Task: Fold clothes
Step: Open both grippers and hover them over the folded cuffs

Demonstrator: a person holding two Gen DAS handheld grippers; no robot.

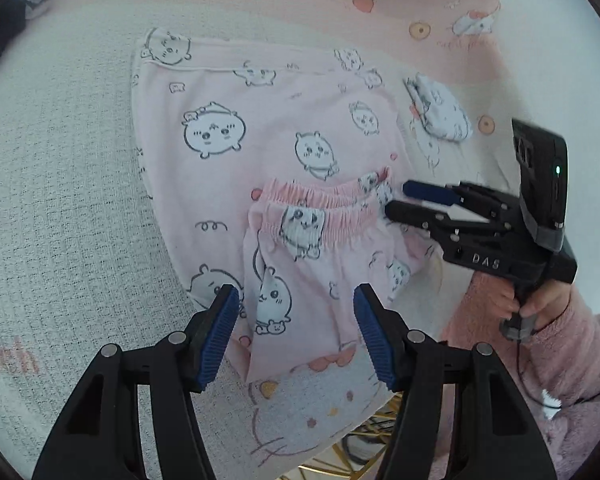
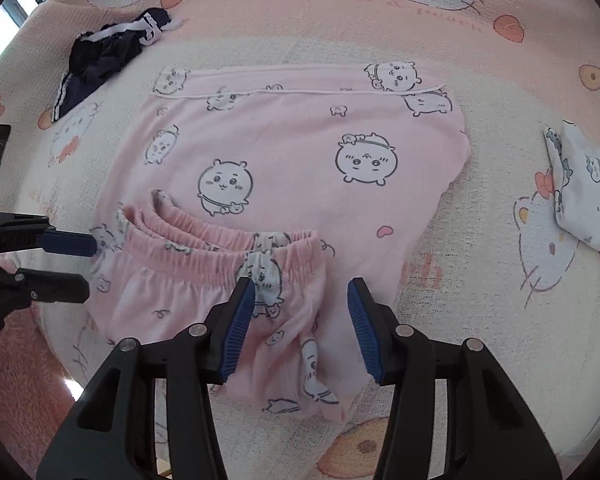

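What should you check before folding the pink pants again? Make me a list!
1. Left gripper open and empty: ok.
2. Right gripper open and empty: ok.
3. Pink pants folded over, waistband lying on top: ok.
4. Pants lying flat: not ok, the near part is wrinkled.
5. Dark garment and white folded cloth clear of the pants: ok.
6. Layers underneath lined up: cannot tell.

The dark garment (image 1: 8, 24) is blurred and cut off at the edge.
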